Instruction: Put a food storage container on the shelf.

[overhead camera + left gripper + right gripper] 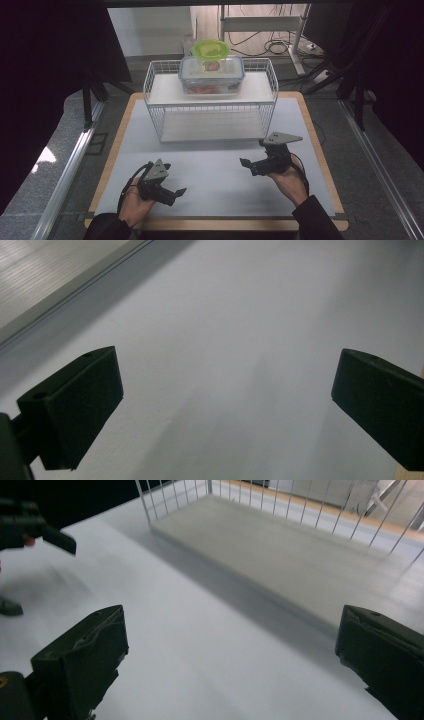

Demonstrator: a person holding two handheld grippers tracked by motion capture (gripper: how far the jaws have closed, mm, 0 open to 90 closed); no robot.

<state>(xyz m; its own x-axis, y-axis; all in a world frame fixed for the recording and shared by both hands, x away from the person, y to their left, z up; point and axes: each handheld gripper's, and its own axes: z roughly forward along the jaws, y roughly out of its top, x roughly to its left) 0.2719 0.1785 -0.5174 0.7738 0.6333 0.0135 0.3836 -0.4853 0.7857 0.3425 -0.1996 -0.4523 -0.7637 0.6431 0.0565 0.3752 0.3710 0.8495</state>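
From the high view the clear food container (212,75) sits on the wire rack's (210,100) top shelf, well beyond both hand-held grippers, left (172,192) and right (252,155), while each gripper view shows its jaws wide apart over bare surface (225,340).

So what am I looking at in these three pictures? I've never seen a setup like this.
No robot here: a person holds a two-jaw claw in each hand. The high view looks down on a white table; the left claw and right claw rest low over it, both open and holding nothing. The other two pictures come from cameras riding on the claws, looking along their black jaws. The right claw's camera faces the white wire rack and also catches the left claw. On the rack's top shelf sits a clear food container with a blue-rimmed lid, a green-lidded container on top.
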